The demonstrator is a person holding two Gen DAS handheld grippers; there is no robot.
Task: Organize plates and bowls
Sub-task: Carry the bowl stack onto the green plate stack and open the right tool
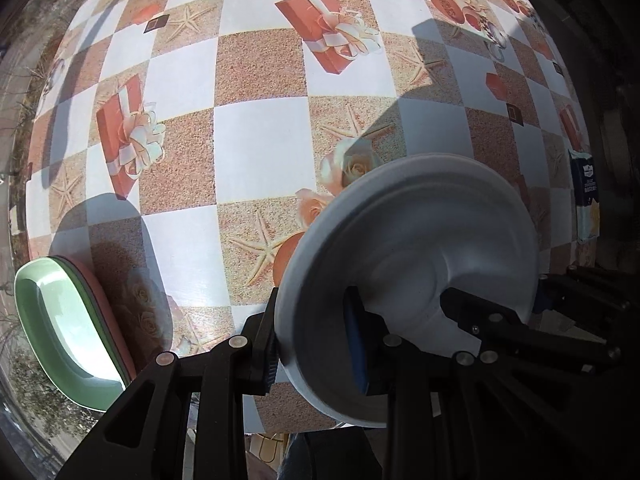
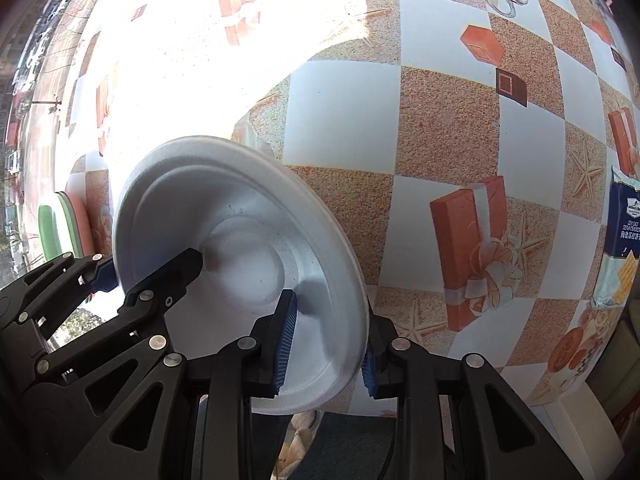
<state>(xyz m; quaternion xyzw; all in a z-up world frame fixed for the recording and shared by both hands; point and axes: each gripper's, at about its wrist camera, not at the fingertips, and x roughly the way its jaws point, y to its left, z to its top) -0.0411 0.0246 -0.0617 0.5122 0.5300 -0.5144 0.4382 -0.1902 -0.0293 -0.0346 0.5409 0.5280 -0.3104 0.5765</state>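
At the left edge of the bench (image 1: 260, 140), a stack of shallow rectangular plates (image 1: 72, 328) rests on the checked cloth, a green plate on top and a pink one beneath.

Right of the stack, above the near edge of the bench, the white bowl (image 1: 420, 264) is held tilted, its opening turned toward both cameras.

- Left tongs (image 1: 316, 344): clamped across the bowl's rim, one finger outside the wall, the blue-padded finger inside.
- Right tongs (image 2: 326, 344): clamped on the opposite part of the rim in the same manner, pads inside and outside the wall.

Handling, as judged:

- The bowl appears to be moulded foam or pulp, though glare prevents certainty. Expect it to be very light, somewhat flexible and easily dented.
- Grip the flat rim flange with moderate force only. The matte surface should resist slipping on the ribbed pads.

At the far right edge lies a cracker packet (image 2: 624, 240), well apart from the bowl.
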